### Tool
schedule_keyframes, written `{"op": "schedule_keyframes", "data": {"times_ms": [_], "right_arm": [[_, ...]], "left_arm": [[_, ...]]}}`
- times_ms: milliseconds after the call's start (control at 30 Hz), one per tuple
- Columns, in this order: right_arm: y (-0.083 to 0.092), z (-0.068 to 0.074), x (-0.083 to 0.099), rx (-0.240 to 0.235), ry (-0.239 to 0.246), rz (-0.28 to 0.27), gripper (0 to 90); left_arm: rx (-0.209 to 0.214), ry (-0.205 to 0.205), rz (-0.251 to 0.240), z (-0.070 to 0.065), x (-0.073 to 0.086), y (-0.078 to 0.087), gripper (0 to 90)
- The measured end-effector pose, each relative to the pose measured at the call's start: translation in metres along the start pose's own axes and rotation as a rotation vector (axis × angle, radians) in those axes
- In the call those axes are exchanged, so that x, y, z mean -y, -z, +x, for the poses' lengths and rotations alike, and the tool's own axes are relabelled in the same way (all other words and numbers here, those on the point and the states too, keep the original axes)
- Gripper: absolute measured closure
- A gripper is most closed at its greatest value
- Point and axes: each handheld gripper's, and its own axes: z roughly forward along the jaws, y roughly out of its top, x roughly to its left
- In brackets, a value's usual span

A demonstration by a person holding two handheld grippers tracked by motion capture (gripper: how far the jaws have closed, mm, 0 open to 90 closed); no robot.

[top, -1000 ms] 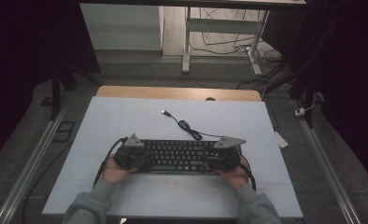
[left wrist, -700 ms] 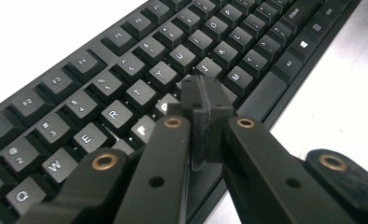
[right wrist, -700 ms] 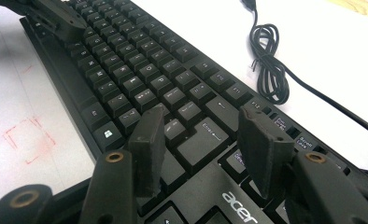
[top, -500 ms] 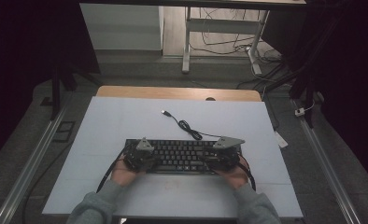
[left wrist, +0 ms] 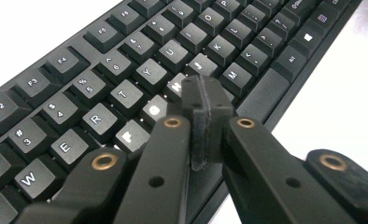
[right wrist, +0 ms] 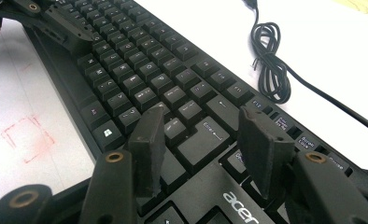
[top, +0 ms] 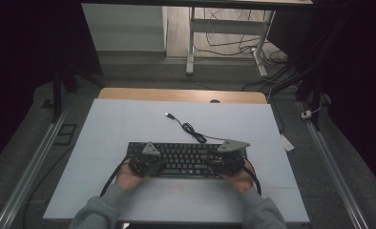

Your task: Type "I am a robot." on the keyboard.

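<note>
Pale blue-white bench carries a black keyboard lying square to the person near its front edge, its thin black cable coiling away toward the back with the USB plug resting loose on the surface. The work in hand looks like key pressing with the tools. The left tool, its jaws pressed together into one blunt tip and pinching nothing, hangs over the letter rows, seemingly just above or touching the keys around G and H; contact itself cannot be made out. The right tool stands with jaws spread, holding nothing, poised over the Enter key at the keyboard's right end. To do this well, I judge the closed left tip should come straight down on a single keycap centre, lightly, so neighbouring keys are not caught, while the right tool stays clear of the keys or steadies the case without sliding it.
</note>
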Motion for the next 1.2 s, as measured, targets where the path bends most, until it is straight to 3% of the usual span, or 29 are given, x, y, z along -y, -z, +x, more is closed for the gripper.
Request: {"op": "schedule_keyframes", "data": {"times_ms": [467, 700, 800, 1000, 1200], "right_arm": [[0.0, 0.0, 0.0, 0.0, 0.003, -0.001, 51.5], [0.0, 0.0, 0.0, 0.001, 0.0, -0.003, 51.5], [0.0, 0.0, 0.0, 0.001, 0.0, 0.0, 51.5], [0.0, 0.0, 0.0, 0.002, -0.001, -0.001, 51.4], [0.0, 0.0, 0.0, 0.001, 0.002, -0.001, 51.4]], "left_arm": [[-0.003, -0.002, 0.008, -0.001, 0.001, -0.002, 88.9], [-0.01, 0.025, -0.083, 0.003, -0.002, 0.015, 88.4], [-0.014, 0.058, -0.128, 0.007, -0.001, 0.025, 80.2], [-0.05, 0.11, -0.172, 0.015, 0.002, 0.042, 50.6], [-0.067, 0.155, -0.177, 0.025, 0.007, 0.051, 39.8]]}}
